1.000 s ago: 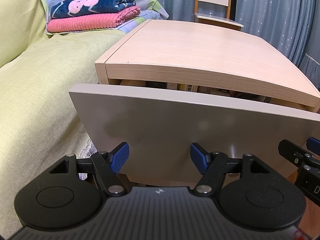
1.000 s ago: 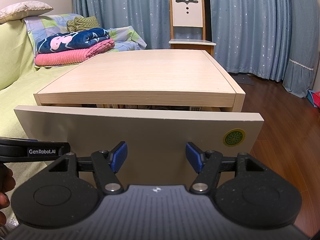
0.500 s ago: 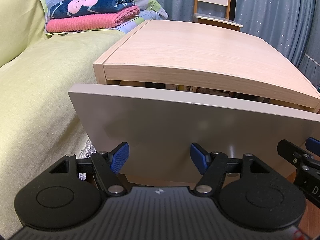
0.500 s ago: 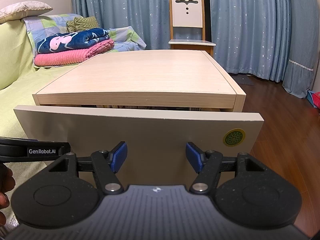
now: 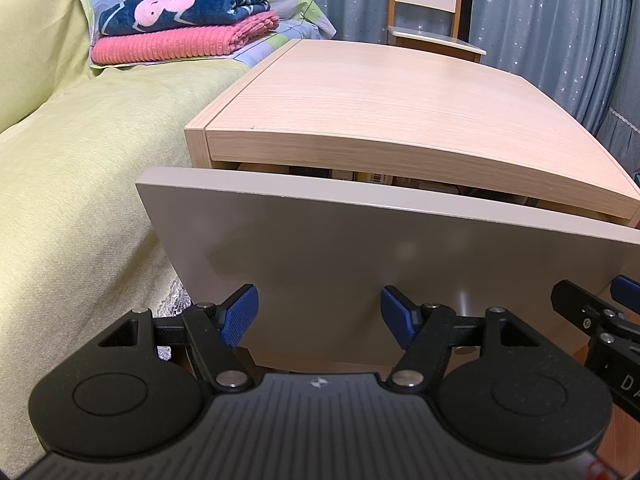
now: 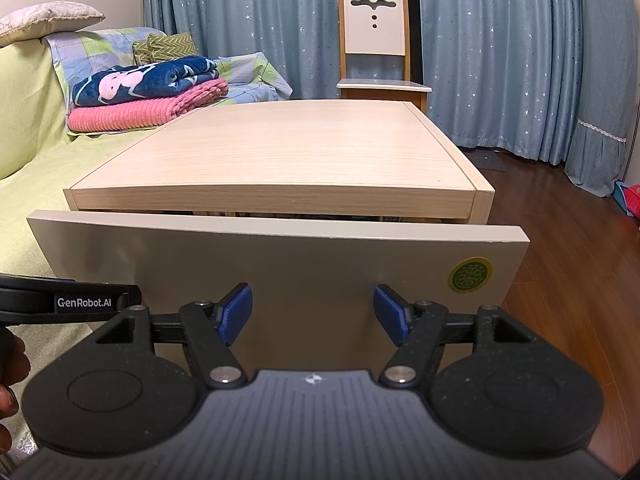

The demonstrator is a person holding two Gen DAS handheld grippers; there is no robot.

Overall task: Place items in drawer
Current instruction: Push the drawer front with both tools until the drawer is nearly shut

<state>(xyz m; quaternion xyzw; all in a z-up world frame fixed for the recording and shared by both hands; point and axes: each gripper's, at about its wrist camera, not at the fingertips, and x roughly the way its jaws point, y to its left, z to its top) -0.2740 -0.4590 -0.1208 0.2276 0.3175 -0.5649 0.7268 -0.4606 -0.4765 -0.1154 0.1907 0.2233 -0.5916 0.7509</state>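
Room: blue star-print curtains point(image 6: 500, 60) hanging at the back, a white-backed chair point(image 6: 374, 40) standing in front of them, dark wood floor point(image 6: 568, 264) running along the right. A yellow-green sofa point(image 5: 72, 168) is sitting just beside the cabinet's left edge, carrying a pink blanket point(image 6: 132, 114) with a navy blanket point(image 6: 148, 80) folded on top.

I'm facing a low light-wood cabinet point(image 6: 280, 156). Its top is showing nothing on it. The drawer point(image 6: 256, 264) below the top is standing pulled out a little, grey-beige front panel towards me, a narrow gap showing between panel and cabinet front edge. Items are packed inside; only slivers are showing through the gap, can't tell what they are. A round green sticker point(image 6: 470, 275) is sitting near the panel's right edge.

My left gripper point(image 5: 319, 312) is hovering low in front of the panel, jaws spread wide, gripping nothing. My right gripper point(image 6: 312, 312) is doing the same at the panel's middle, jaws spread, empty. Whether the pads are touching the panel, can't tell.
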